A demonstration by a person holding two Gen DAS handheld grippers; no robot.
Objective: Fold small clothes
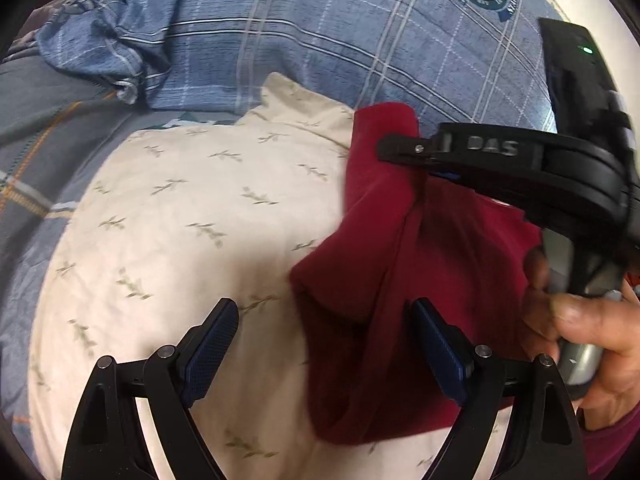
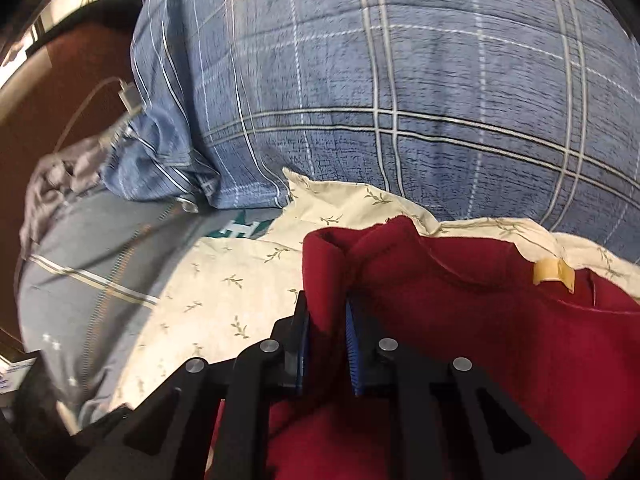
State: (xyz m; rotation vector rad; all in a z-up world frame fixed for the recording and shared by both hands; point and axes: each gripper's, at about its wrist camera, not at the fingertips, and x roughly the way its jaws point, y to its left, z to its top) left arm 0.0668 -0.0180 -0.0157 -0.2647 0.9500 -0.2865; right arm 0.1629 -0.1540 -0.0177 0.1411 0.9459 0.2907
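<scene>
A dark red garment [image 1: 460,260] lies bunched on a cream leaf-print pillow [image 1: 200,220]. My left gripper [image 1: 324,308] is open low over the pillow, with the garment's left edge hanging between its blue pads [image 1: 208,356] without being pressed. In the left wrist view my right gripper [image 1: 386,148] reaches in from the right and pinches the garment's upper fold. The right wrist view shows the right gripper [image 2: 326,304] shut on a raised fold of the red garment [image 2: 480,320], whose neckline carries a tan label [image 2: 554,274].
A blue plaid duvet [image 1: 320,40] rises behind the pillow [image 2: 224,280] and fills the far side [image 2: 400,80]. A grey striped sheet [image 2: 80,248] lies to the left, with a white cable [image 2: 92,96] over brown wood. A person's hand [image 1: 592,328] holds the right gripper's handle.
</scene>
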